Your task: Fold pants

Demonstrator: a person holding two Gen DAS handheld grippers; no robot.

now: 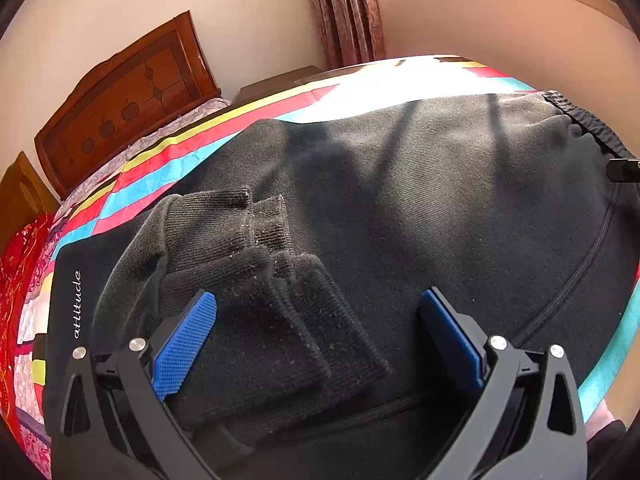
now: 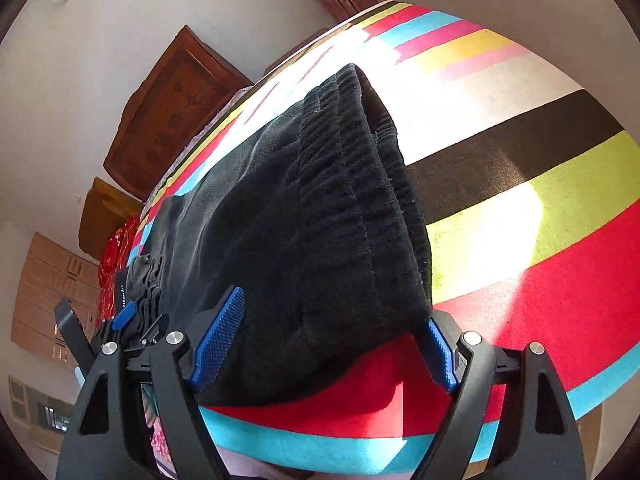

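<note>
Black sweatpants point(image 1: 420, 208) lie on a striped bedspread point(image 1: 168, 176). Their ribbed ankle cuffs point(image 1: 256, 264) are folded back over the pant body. My left gripper point(image 1: 320, 320) is open, its blue pads either side of the cuffs, just above them. In the right wrist view the elastic waistband point(image 2: 352, 184) of the pants lies between the blue pads of my right gripper point(image 2: 332, 332), which is open and holds nothing. The left gripper also shows in the right wrist view point(image 2: 132, 320) at the far left by the cuffs.
A wooden headboard point(image 1: 124, 108) stands at the back left. A curtain point(image 1: 344, 12) and a window are behind the bed. A black cloth printed "attitude" point(image 1: 76, 304) lies under the pants at left. The bedspread point(image 2: 540, 200) extends sunlit to the right.
</note>
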